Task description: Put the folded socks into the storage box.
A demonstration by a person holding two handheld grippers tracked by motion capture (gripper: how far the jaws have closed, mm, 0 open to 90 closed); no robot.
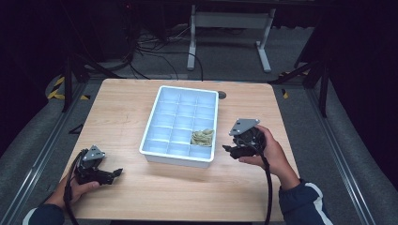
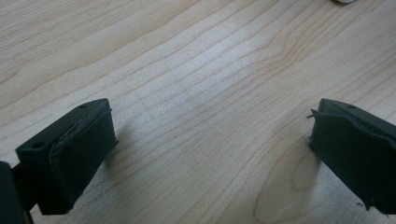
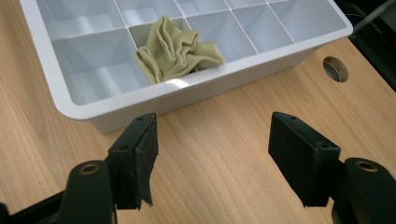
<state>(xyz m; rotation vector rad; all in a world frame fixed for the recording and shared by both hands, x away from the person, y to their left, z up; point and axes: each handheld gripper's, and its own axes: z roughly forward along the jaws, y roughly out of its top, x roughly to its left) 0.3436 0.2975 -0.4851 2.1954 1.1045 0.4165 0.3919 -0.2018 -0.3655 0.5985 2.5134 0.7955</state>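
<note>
Evidently both grippers, left (image 1: 110, 174) and right (image 3: 212, 156), empty, fingers spread; olive cloth (image 3: 180, 49) crumpled in tray (image 3: 93, 119) compartment; best approach from above, pinch raised fold

- I record the table (image 1: 141, 197) as pale wood with fine brown grain lines and one darker oval knot mark in the left gripper view.
- I see a white tray (image 1: 164, 157); its divider walls read bluish-white in the high view.
- The cloth (image 3: 177, 49) inside it is a dull olive-yellow, plain, without print.
- Left gripper (image 1: 117, 172) is matt black with a grey plate on top.
- Right gripper (image 3: 212, 158) is black too, jaws matt; its plate in the high view is grey.
- I note a dark navy sleeve (image 1: 302, 204) carrying a white stripe.
- The floor (image 1: 225, 51) is grey, with yellow-and-black hazard tape (image 1: 57, 89) at the left.
</note>
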